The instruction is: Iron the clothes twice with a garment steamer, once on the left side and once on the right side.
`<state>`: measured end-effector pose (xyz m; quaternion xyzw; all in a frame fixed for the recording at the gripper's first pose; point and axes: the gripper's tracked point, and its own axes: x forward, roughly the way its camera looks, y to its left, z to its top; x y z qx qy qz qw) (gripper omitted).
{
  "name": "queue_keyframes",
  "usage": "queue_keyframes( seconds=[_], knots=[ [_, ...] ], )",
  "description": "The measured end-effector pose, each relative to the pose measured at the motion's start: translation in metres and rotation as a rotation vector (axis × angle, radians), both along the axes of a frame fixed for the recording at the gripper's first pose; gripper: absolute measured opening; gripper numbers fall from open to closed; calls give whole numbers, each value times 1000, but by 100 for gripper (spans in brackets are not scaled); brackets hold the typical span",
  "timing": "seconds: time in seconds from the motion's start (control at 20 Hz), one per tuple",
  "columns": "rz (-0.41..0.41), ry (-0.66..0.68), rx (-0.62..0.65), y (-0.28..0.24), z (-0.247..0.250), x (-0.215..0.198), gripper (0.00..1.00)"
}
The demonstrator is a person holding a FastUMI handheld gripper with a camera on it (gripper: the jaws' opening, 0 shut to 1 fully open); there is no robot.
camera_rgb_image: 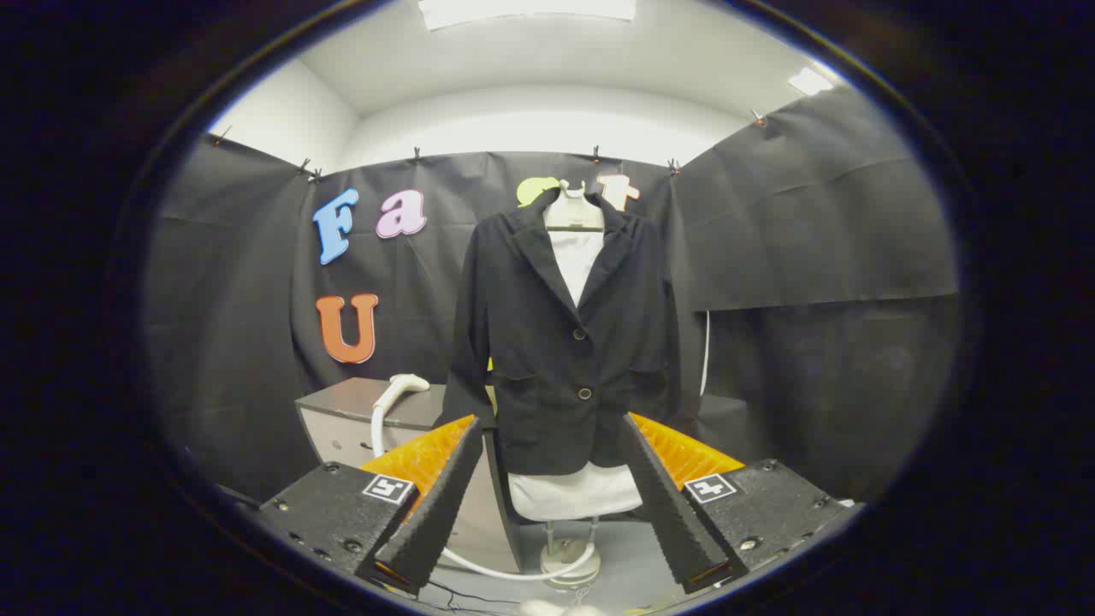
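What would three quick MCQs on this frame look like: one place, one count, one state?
1. Where is the steamer head?
A. On the grey cabinet beside the jacket
B. Between the fingers
C. Hooked on the jacket collar

2. How many front buttons show on the black jacket?
A. None
B. Two
C. Five

3. What state is the gripper in?
A. Shut on the hose
B. Shut on the jacket hem
C. Open, holding nothing

Key: 1 A, the head rests on the cabinet top with its white hose running down to the floor. 2 B, two buttons sit one above the other. 3 C, the fingers stand wide apart, with the jacket beyond them.
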<state>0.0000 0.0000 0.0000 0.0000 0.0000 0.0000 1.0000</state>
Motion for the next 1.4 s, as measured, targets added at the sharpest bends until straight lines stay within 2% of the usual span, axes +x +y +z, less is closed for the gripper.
queue_keyframes(
  seconds=[0.55, 0.8, 1.05, 1.4],
  knots=[
    [17, 9, -9, 33, 1, 3, 100],
    [49, 22, -7, 58, 7, 25, 100],
    [119, 68, -6, 105, 7, 72, 100],
    [235, 141, -12, 201, -1, 179, 100]
  ],
)
